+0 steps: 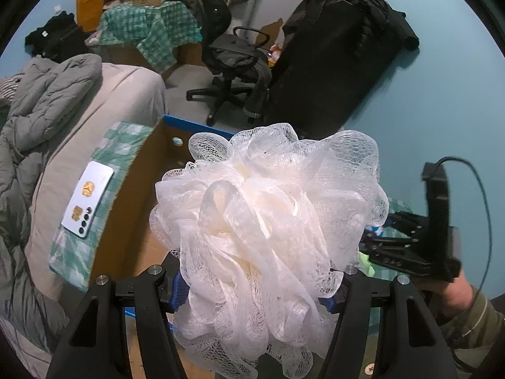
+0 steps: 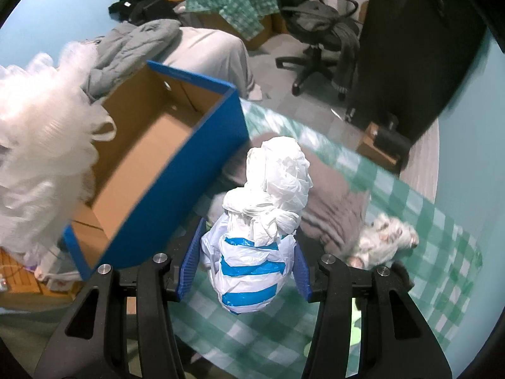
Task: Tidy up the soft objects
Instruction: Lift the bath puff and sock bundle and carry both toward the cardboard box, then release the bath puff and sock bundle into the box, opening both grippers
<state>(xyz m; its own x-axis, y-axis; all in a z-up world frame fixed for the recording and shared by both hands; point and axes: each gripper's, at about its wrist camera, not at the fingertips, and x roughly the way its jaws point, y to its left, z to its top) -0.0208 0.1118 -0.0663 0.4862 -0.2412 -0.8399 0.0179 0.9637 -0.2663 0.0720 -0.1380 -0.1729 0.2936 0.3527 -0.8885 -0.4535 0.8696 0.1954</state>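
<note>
Above the cardboard box [image 2: 151,145], left gripper [image 1: 255,287] clamping a frilly mesh pouf [image 1: 268,221], right gripper [image 2: 247,262] clamping a knotted, crinkly plastic bag [image 2: 255,252].

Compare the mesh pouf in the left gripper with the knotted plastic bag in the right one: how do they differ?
The mesh pouf is cream-white netting in loose ruffles; the plastic bag is smooth film, white with blue stripes, knotted in the middle. The pouf bulges well past its pads; the bag sits narrower between its own. Both are soft bundles, each clamped in a gripper.
</note>
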